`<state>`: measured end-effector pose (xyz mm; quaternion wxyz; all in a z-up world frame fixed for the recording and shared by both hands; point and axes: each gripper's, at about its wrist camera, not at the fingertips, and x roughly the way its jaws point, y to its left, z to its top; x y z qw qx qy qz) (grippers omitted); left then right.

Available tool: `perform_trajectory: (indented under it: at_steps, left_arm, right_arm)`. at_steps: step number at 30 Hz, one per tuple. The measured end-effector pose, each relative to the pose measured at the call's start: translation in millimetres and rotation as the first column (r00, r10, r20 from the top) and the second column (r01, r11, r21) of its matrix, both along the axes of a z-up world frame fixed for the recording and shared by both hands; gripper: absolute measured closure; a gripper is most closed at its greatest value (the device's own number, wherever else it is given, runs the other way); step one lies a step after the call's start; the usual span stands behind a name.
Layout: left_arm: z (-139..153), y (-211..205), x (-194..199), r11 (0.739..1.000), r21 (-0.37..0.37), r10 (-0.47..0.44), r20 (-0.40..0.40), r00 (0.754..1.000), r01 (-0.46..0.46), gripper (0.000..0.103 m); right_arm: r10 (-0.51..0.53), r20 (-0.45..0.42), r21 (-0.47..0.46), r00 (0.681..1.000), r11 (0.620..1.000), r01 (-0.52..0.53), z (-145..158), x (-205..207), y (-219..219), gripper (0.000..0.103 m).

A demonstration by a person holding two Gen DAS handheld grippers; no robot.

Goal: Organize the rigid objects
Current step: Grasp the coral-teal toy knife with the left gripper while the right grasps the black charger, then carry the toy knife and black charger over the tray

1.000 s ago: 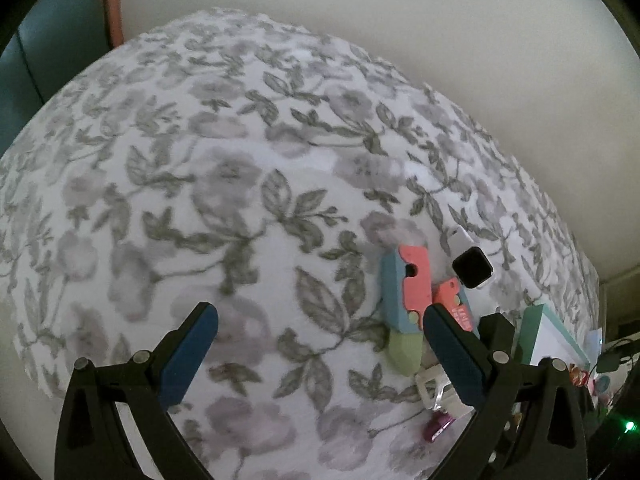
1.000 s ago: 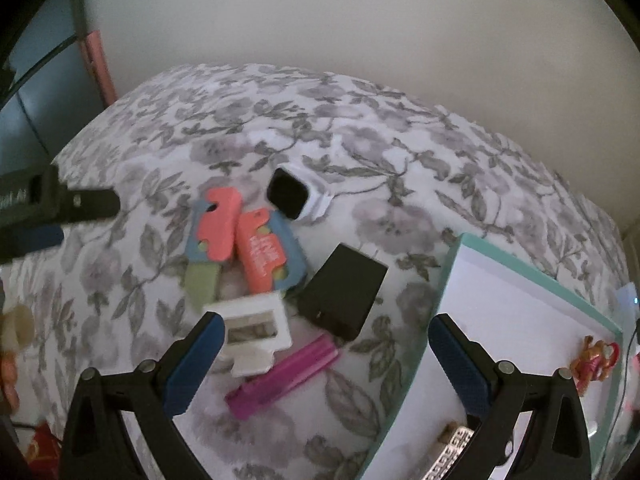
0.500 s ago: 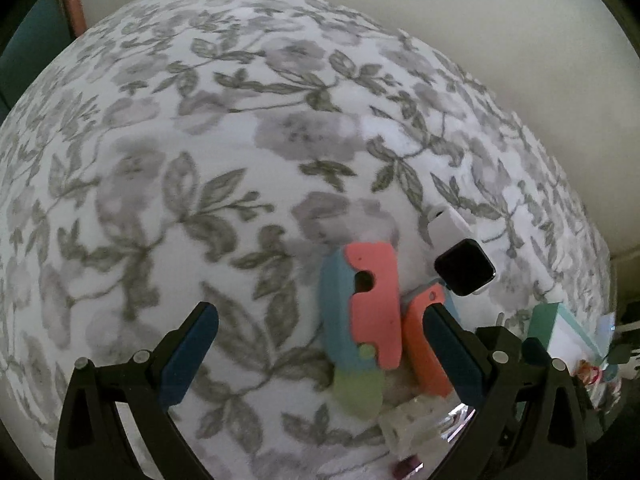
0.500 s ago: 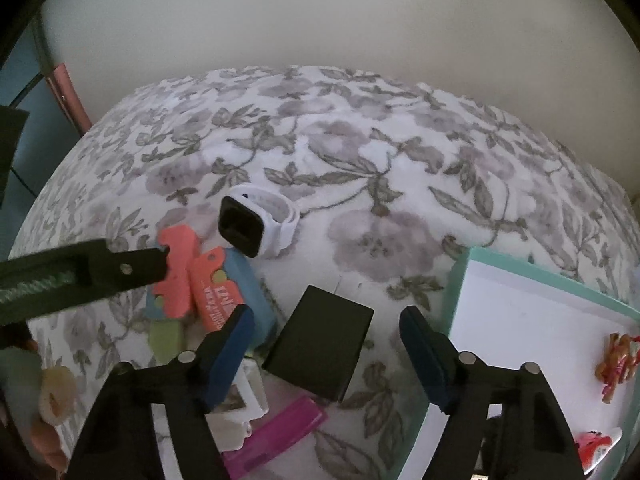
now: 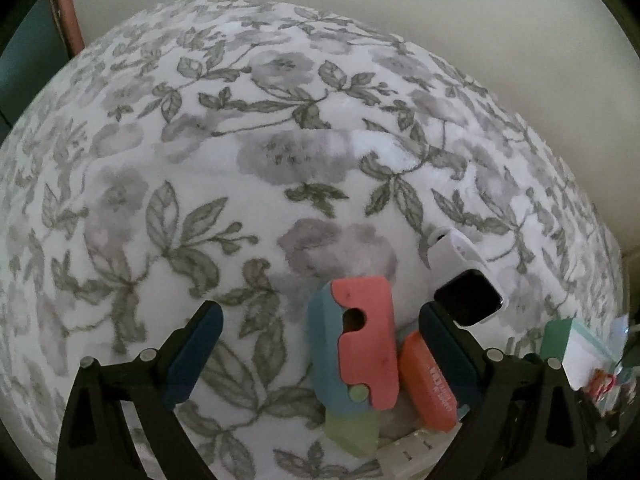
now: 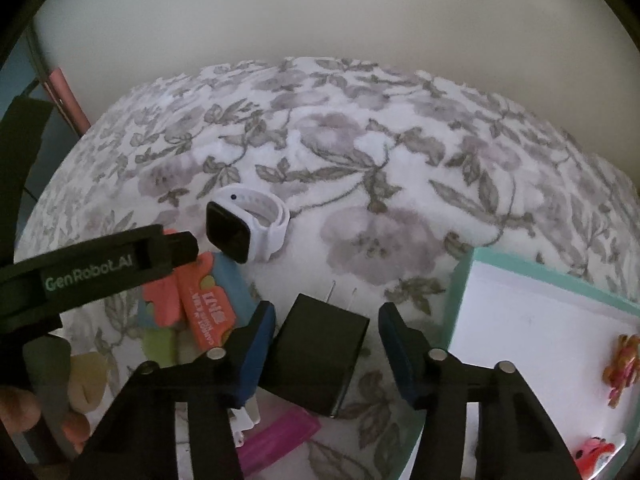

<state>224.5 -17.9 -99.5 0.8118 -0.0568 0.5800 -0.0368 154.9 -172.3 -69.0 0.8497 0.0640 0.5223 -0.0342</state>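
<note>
On the flowered bedspread lies a black plug charger (image 6: 320, 356), prongs pointing away. My right gripper (image 6: 326, 309) straddles it and its jaws are closing. The left pad sits at the charger's side and a gap shows at the right pad. My left gripper (image 5: 318, 312) is open wide over a pink-and-blue toy cutter with a green blade (image 5: 356, 352). An orange cutter (image 5: 430, 384) lies against the left gripper's right finger. A white smartwatch with a black face (image 5: 468, 300) (image 6: 244, 224) rests just beyond.
A teal-rimmed white box (image 6: 560, 288) stands at the right with colourful hair clips (image 6: 622, 368) inside. A magenta piece (image 6: 276, 436) and a white piece (image 5: 408, 452) lie close under the grippers. A pale wall runs behind the bed. A hand (image 6: 16, 408) holds the left gripper's body (image 6: 100, 268).
The right jaws have narrowed from wide open to close around the black charger as the gripper came down. The left gripper moved down and over the toy cutters, still wide open.
</note>
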Motion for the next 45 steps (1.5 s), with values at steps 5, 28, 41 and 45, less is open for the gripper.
perform_trajectory:
  at_steps: [5, 28, 41, 45]
  left_arm:
    - [0.7, 3.2, 0.2, 1.0, 0.023, -0.014, -0.019, 1.0, 0.014, 0.005]
    - [-0.7, 3.0, -6.9, 0.986, 0.115, -0.109, -0.076, 0.991, 0.117, 0.042]
    - [8.4, 2.3, -25.8, 0.983, 0.118, -0.134, -0.075, 0.988, 0.142, 0.059]
    - [9.3, 5.3, -33.6, 0.986, 0.096, -0.13, -0.086, 0.988, 0.138, 0.059]
  right_arm:
    - [0.011, -0.028, -0.029, 1.0, 1.0, -0.012, 2.0, -0.8, 1.5, 0.053]
    - [0.005, -0.108, -0.04, 0.994, 0.999, -0.01, -6.7, -0.6, 1.2, 0.06]
    - [0.02, -0.109, -0.111, 0.994, 0.993, -0.032, -8.5, -11.1, 13.9, 0.06]
    - [0.017, -0.102, -0.108, 0.995, 0.994, -0.028, -7.6, -16.2, 16.2, 0.06]
